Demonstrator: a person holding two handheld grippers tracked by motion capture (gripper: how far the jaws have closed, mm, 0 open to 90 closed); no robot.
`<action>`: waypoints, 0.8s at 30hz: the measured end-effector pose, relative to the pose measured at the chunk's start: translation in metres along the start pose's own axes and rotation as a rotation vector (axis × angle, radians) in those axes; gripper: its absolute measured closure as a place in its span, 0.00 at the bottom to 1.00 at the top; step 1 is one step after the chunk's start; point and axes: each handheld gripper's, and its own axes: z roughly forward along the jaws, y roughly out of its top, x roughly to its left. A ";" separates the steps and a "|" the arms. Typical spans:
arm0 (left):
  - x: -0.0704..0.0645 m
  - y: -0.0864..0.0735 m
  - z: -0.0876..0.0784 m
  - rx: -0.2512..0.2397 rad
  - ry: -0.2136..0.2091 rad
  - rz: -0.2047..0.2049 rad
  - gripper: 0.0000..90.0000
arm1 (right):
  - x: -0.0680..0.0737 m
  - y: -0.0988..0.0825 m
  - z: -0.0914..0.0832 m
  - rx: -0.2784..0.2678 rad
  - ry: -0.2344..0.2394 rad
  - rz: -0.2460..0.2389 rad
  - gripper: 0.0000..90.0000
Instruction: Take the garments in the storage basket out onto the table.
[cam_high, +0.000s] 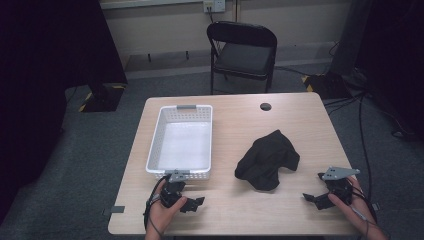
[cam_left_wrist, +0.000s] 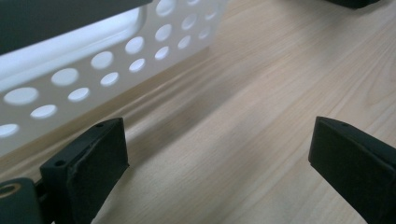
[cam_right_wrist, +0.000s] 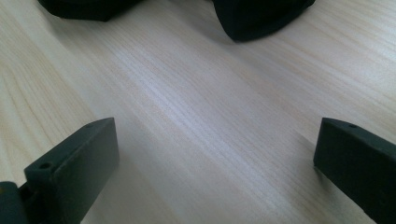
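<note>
Both tools rest low at the near table edge, nothing held. Left gripper (cam_high: 192, 204): jaws spread wide over bare wood, the white perforated plastic basket (cam_high: 165, 131) just ahead and to its left. Right gripper (cam_high: 315, 197): jaws likewise wide apart, empty. The crumpled black cloth garment (cam_high: 268, 159) lies a little beyond it, between the two tools, nearer the right one, beside the basket but apart from it. Light wooden table (cam_high: 295, 120) otherwise bare.

Judged step: start of the reach, before any grasp. Next move likely calls for the right gripper to advance, straddle a raised fold, and close.
</note>
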 end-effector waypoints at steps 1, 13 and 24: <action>0.001 -0.001 0.000 0.000 0.003 0.000 0.05 | 0.000 0.000 0.000 0.000 0.000 0.000 0.00; 0.008 -0.006 -0.005 0.000 0.029 -0.009 0.05 | 0.000 0.000 0.000 0.000 0.000 0.000 0.00; 0.014 -0.011 -0.006 0.003 0.061 0.007 0.05 | 0.000 0.000 0.000 0.000 0.000 0.000 0.00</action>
